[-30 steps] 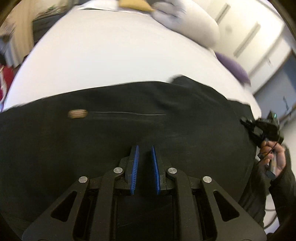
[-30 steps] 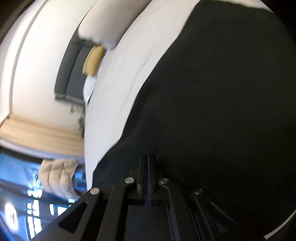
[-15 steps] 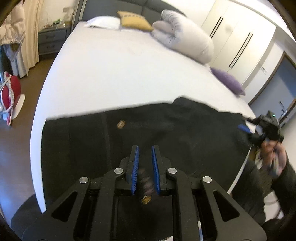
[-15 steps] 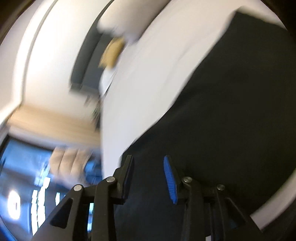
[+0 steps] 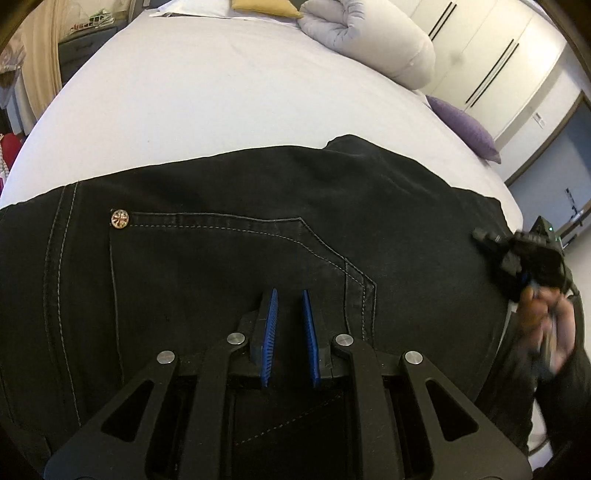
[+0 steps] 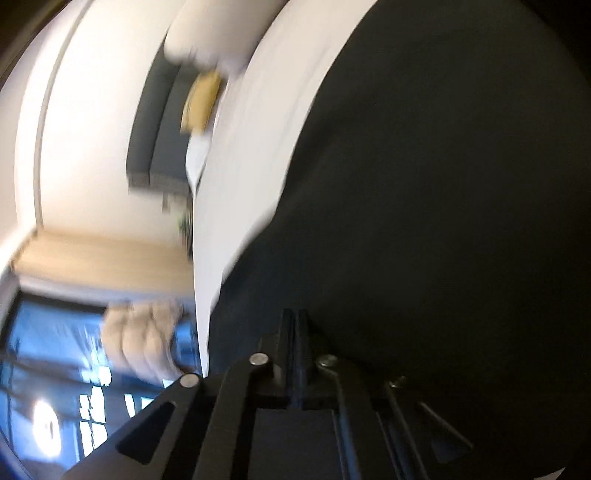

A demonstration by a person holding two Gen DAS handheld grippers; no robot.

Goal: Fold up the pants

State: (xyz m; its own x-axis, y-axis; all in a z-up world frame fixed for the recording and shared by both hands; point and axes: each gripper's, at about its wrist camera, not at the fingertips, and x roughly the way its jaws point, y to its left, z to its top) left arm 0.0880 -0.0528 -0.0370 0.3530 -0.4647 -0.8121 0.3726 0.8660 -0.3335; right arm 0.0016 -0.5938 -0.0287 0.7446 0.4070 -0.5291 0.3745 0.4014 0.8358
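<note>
Black denim pants (image 5: pixel 221 266) lie spread across a white bed (image 5: pixel 221 92), back pocket and brass rivet (image 5: pixel 120 219) facing up. My left gripper (image 5: pixel 290 295) sits low over the pocket. Its blue pads stand a narrow gap apart, with dark waistband fabric bunched between and under them. In the same view my right gripper (image 5: pixel 480 234), held by a hand (image 5: pixel 546 321), is at the pants' right edge. Its own blurred view shows the right gripper (image 6: pixel 293 314) shut, its fingertips against the pants (image 6: pixel 443 221) near the cloth's edge. Whether cloth is pinched there does not show.
A rolled grey duvet (image 5: pixel 369 40), a yellow cushion (image 5: pixel 262 5) and a purple pillow (image 5: pixel 465 127) lie at the bed's far end. White wardrobes (image 5: pixel 491 62) stand behind. A nightstand (image 5: pixel 79 48) and curtains are to the left of the bed.
My left gripper rose away from the pants, then dropped back close over the pocket. The right gripper opened half a second ago and is shut again.
</note>
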